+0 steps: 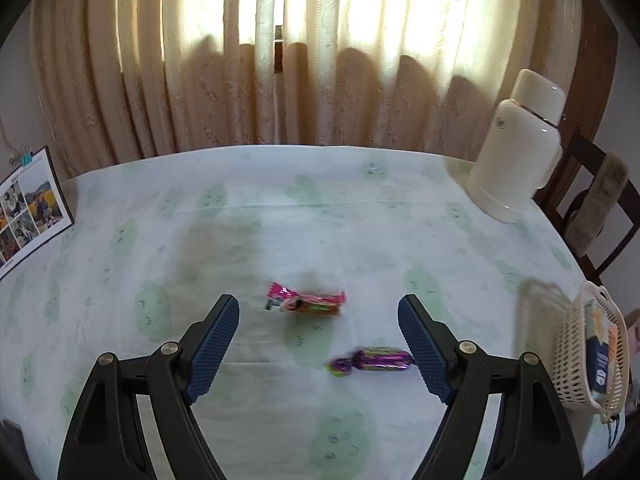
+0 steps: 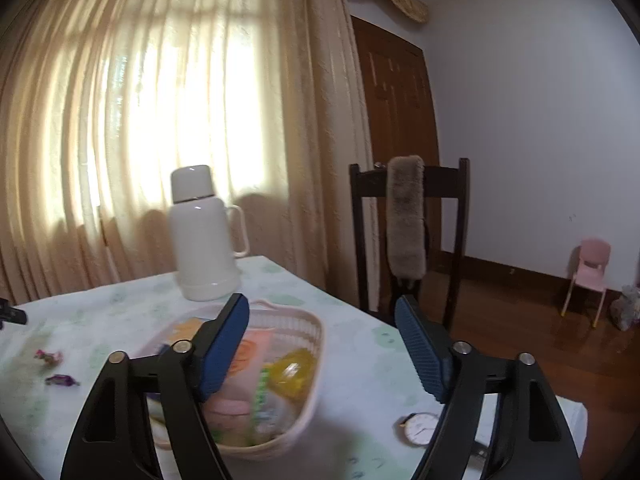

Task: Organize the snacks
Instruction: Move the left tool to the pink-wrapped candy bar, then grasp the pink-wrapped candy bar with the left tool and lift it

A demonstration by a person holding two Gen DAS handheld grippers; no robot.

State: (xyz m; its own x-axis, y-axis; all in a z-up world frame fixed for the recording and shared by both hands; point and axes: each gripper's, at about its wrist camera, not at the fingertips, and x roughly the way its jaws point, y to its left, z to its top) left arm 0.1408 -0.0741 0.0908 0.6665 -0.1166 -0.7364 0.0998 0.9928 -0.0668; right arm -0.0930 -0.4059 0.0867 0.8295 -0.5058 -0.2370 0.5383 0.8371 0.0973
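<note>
Snacks are lying in two places: two wrapped sweets are sitting loose on the tablecloth [image 1: 360,208], and the rest are already piling up in the cream basket [image 2: 308,332]. In the left wrist view, the pink-wrapped bar [image 1: 306,303] is lying near the centre of the frame and the purple-wrapped candy [image 1: 370,361] is lying lower right of it, close to the inner face of the right-hand finger. The left gripper [image 1: 319,344] is hanging above them with its jaws standing wide apart and nothing between the pads; it seems to be lining up over the two loose pieces because they are what is left to collect.

In the right wrist view, the right gripper [image 2: 322,346] is hovering over the basket in the lower centre of the frame, jaws likewise apart and gripping nothing, probably because it has nothing left to carry there. The basket is holding several packets, among them an orange-and-pink pouch and a yellow one; blur is keeping me from counting them exactly.

One white thermos [image 2: 206,236] is standing upright behind the basket, one wristwatch [image 2: 420,428] is lying at lower right, and one photo calendar [image 1: 30,204] is leaning at the left edge of the left view.
</note>
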